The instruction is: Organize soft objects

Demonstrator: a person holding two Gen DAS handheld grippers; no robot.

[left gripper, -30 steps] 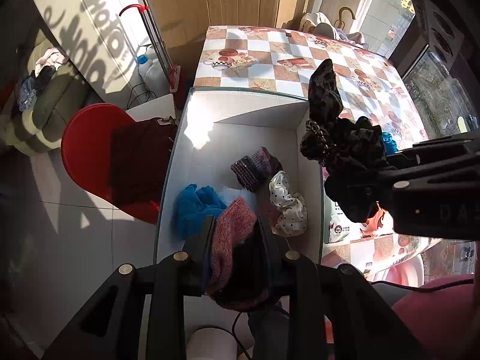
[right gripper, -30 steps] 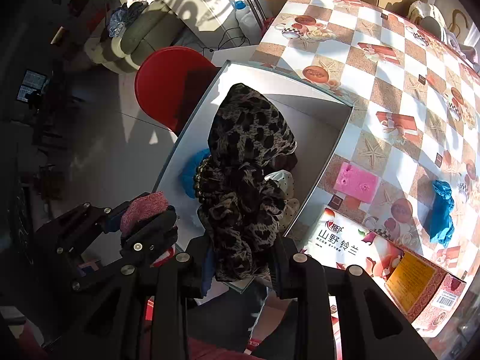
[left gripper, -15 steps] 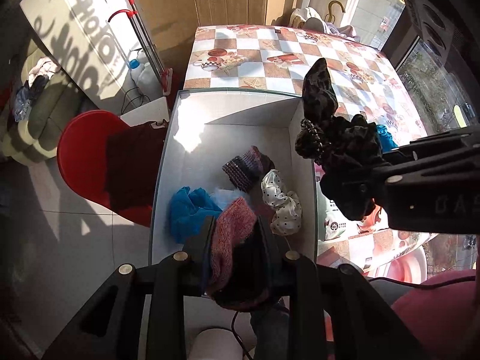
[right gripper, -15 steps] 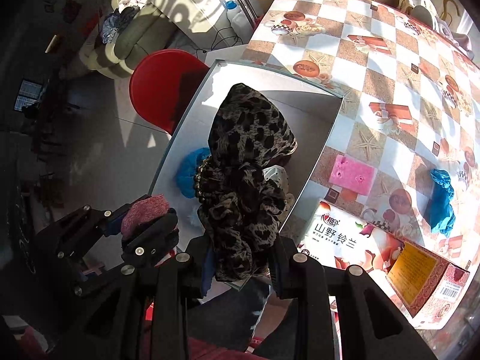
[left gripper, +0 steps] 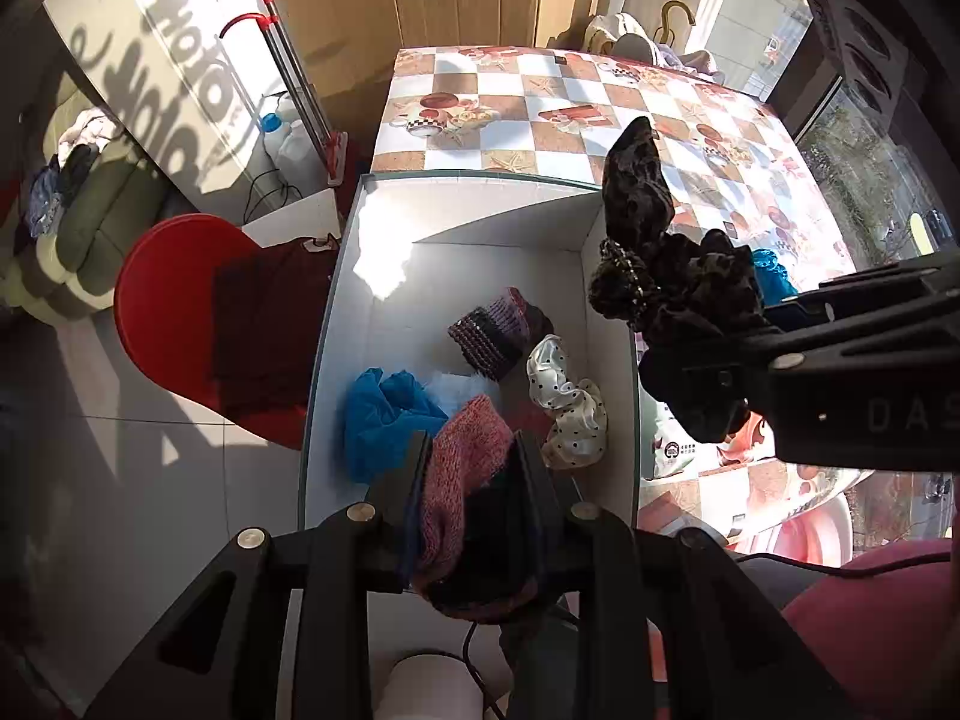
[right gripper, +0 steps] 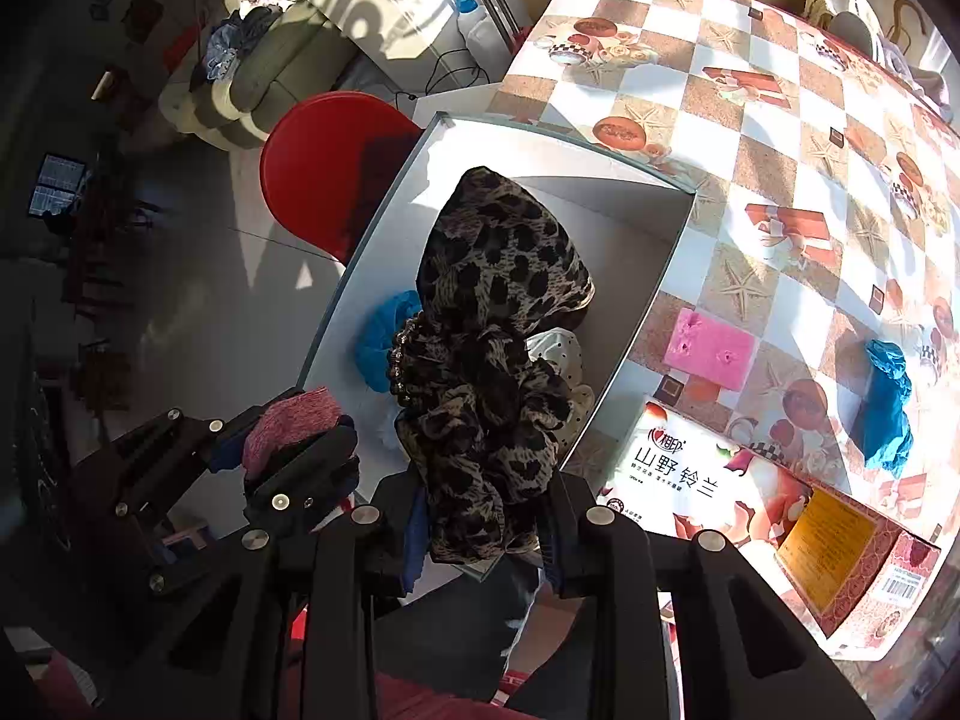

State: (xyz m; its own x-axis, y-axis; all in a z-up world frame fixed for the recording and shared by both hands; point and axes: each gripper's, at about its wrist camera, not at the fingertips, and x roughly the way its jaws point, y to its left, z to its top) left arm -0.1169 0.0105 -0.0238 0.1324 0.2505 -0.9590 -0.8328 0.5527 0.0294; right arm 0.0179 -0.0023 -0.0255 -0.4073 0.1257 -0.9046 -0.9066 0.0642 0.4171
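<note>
1. Left claw [left gripper: 471, 468] is clamped on a pink knit piece [left gripper: 462, 468], held above the near end of the white box [left gripper: 480, 228].
2. Right claw [right gripper: 483, 510] grips a leopard scrunchie [right gripper: 498, 336] over the box's right wall.
3. The box's far half lies bare; the checkered counter [right gripper: 780, 138] beside it is mostly free.

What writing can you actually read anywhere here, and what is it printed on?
"山野铃兰": large white characters on the printed carton lying on the checkered table.
"DAS": embossed letters on the right gripper's black body, cut off at the frame edge.
Small logo above the carton's big characters: too small to read.
Yellow panel and barcode label on the carton: too small to read.
Large shadow lettering on the white cabinet: distorted, not readable.
</note>
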